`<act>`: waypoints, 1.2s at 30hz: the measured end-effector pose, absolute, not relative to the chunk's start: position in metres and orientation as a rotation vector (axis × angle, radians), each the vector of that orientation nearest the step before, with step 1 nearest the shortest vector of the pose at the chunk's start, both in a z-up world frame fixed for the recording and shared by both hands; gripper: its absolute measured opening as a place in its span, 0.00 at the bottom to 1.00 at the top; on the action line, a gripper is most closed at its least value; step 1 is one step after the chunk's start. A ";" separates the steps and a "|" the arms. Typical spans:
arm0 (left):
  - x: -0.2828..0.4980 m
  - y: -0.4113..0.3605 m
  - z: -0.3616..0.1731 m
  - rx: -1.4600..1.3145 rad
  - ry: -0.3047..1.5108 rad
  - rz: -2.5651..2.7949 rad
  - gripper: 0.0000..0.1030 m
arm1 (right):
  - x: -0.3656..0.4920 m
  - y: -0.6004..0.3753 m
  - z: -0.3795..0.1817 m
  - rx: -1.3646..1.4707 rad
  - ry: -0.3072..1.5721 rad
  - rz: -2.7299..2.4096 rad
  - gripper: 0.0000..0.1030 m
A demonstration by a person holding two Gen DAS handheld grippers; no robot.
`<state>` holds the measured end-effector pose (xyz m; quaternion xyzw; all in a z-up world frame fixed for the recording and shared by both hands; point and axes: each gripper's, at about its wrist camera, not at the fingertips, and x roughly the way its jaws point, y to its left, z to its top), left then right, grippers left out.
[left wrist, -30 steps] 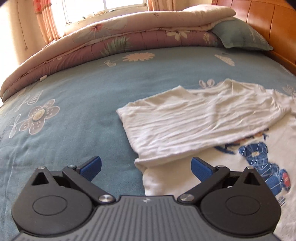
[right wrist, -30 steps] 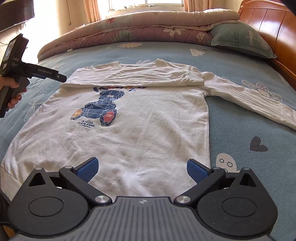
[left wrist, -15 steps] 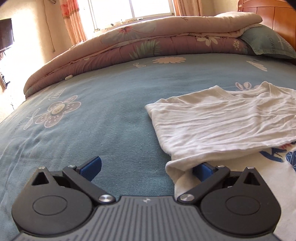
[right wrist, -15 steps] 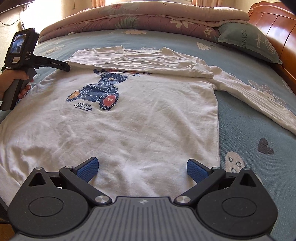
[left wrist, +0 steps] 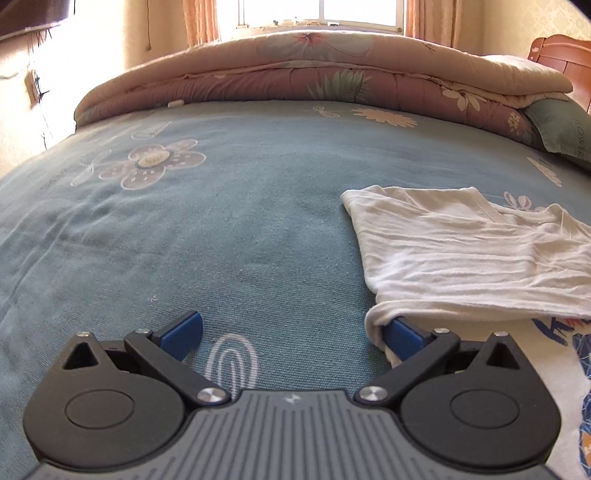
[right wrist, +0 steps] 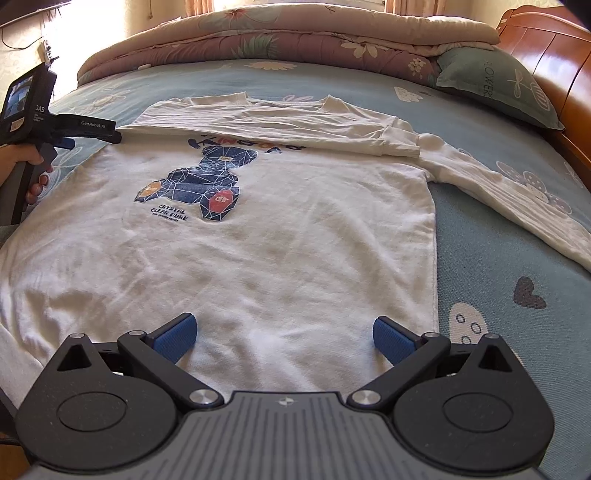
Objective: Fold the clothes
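While the white shirt (right wrist: pixel 280 251) lies flat on the bed (right wrist: pixel 491 266), one sleeve (right wrist: pixel 280 120) is folded across its chest.
Left gripper (left wrist: pixel 291 332) is held with fingers apart at the shirt's folded edge, its right pad (left wrist: pixel 404 338) tucked under the fold; right gripper (right wrist: pixel 282 334) is held spread wide over the hem, nothing gripped. Quilt (right wrist: pixel 280 33) and pillow (right wrist: pixel 491 85) are seen behind.

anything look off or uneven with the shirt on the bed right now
Only the fold is lopsided. One sleeve of the white shirt is folded across the chest, partly covering the print, while the other sleeve still trails out over the blue bedspread. No damage or spill shows.
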<state>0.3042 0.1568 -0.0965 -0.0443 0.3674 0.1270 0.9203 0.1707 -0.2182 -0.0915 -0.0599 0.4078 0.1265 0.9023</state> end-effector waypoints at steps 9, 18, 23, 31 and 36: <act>0.289 0.163 -0.042 -0.165 0.718 0.046 0.99 | 0.167 -0.214 -0.087 -0.135 0.822 0.281 1.00; 0.362 0.109 -0.071 -0.544 0.755 -0.287 0.99 | 0.171 -0.213 -0.094 -0.137 0.848 0.275 1.00; 0.353 0.139 -0.099 -0.586 0.738 -0.240 0.95 | 0.172 -0.216 -0.093 -0.127 0.853 0.270 1.00; 0.377 0.144 -0.069 -0.539 0.711 -0.232 0.97 | 0.169 -0.212 -0.093 -0.141 0.849 0.288 1.00; 0.421 0.145 -0.087 -0.569 0.721 -0.195 0.97 | 0.171 -0.213 -0.094 -0.128 0.856 0.288 1.00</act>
